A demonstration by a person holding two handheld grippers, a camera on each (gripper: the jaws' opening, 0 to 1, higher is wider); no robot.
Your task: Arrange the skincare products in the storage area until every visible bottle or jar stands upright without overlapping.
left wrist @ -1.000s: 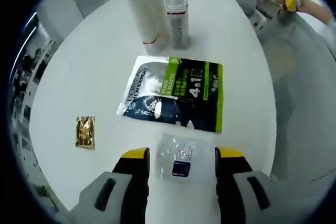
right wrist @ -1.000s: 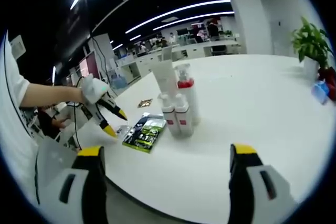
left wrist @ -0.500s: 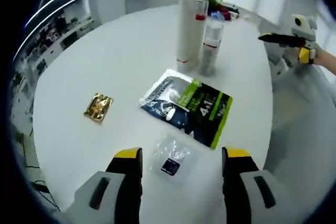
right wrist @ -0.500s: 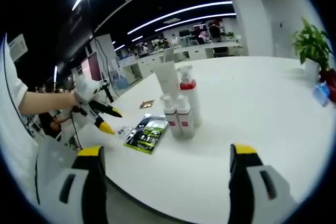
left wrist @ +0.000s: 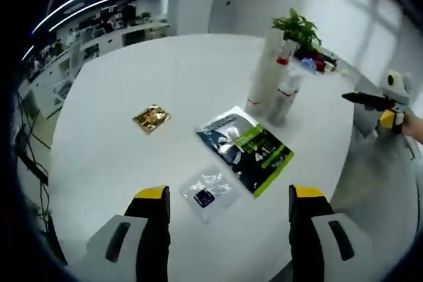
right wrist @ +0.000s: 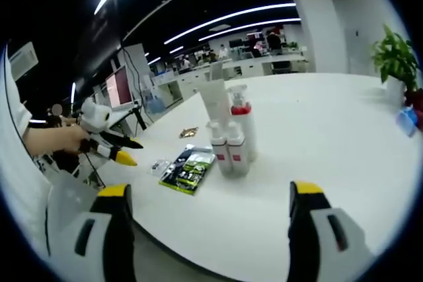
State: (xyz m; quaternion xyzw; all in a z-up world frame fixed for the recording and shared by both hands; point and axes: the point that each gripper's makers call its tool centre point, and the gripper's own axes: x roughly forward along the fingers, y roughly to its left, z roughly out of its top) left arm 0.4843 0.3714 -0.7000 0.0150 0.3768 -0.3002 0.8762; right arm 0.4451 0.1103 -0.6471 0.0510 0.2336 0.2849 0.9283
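Observation:
Several skincare containers stand upright in a tight group on the round white table (right wrist: 317, 143): a tall white tube (right wrist: 215, 100), a pump bottle with a red collar (right wrist: 243, 127) and two small white bottles with red labels (right wrist: 229, 152). In the left gripper view the white tube (left wrist: 264, 77) and pump bottle (left wrist: 284, 94) stand past a flat green and black sachet (left wrist: 248, 146). My left gripper (left wrist: 229, 193) is open above the table's near edge, over a clear sachet (left wrist: 206, 193). My right gripper (right wrist: 211, 193) is open, off the table's edge, well short of the bottles.
A gold sachet (left wrist: 152, 117) lies alone to the left. A potted plant (right wrist: 396, 57) and a small blue item (right wrist: 404, 117) sit at the far side. A hand holds the left gripper (right wrist: 109, 146) beside the table; the right gripper (left wrist: 380, 104) hovers off its edge.
My left gripper has pulled back and up from the sachets, so more of the table shows. In the right gripper view it has drifted left, away from the table. The right gripper barely moved.

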